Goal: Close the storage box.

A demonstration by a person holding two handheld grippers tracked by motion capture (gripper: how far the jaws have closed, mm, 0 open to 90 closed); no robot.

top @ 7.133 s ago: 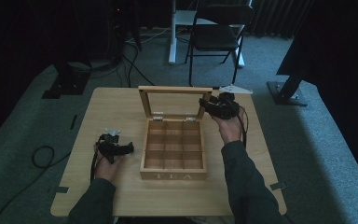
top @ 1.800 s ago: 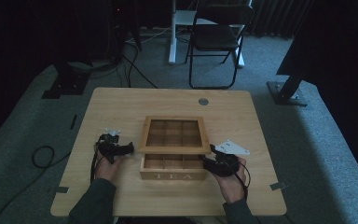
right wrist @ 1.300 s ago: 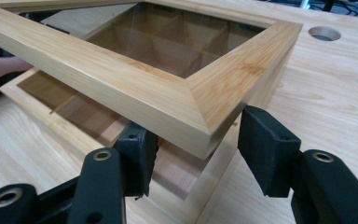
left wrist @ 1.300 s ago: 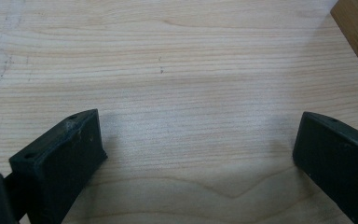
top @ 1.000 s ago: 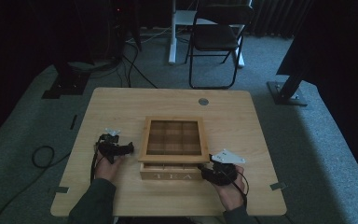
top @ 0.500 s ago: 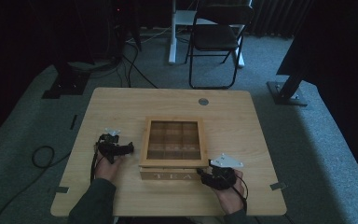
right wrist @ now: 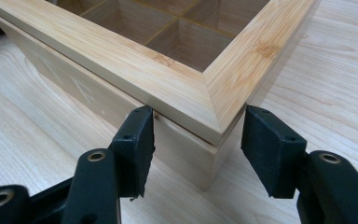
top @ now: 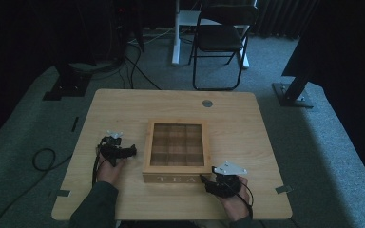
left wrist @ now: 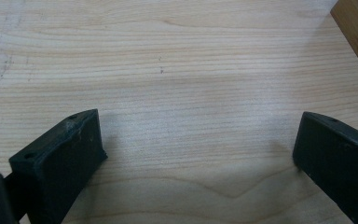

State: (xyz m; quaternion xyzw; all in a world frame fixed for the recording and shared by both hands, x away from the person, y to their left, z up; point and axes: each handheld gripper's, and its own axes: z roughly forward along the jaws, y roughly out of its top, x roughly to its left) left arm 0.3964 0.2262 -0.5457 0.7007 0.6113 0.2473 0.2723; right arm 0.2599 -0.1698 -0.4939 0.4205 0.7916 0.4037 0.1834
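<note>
A wooden tea box is seen lying near the middle of the light wooden surface, its glass-paned lid lowered over the nine compartments. In the right gripper view a thin seam is seen between lid and body at the near right corner, so the lid is judged to be down or all but down; whether it is fully seated cannot be told.

The right tongs are held at that near right corner of the box, just in front of it and low to the surface. Their jaws are spread, one to each side of the corner, and neither is seen pressing on the wood, so nothing is gripped. The corner points straight into the gap between them.

The left tongs are held just beside the left wall of the box, resting on or close above the surface. Their jaws are spread wide over bare wood, with nothing between them, and a sliver of the box side is caught at the upper right edge of the left gripper view.

The box's slightly longer side is laid away from the person. The right tongs are the nearer to the lid's front edge, so any further handling of the lid is judged to fall to them.
</note>
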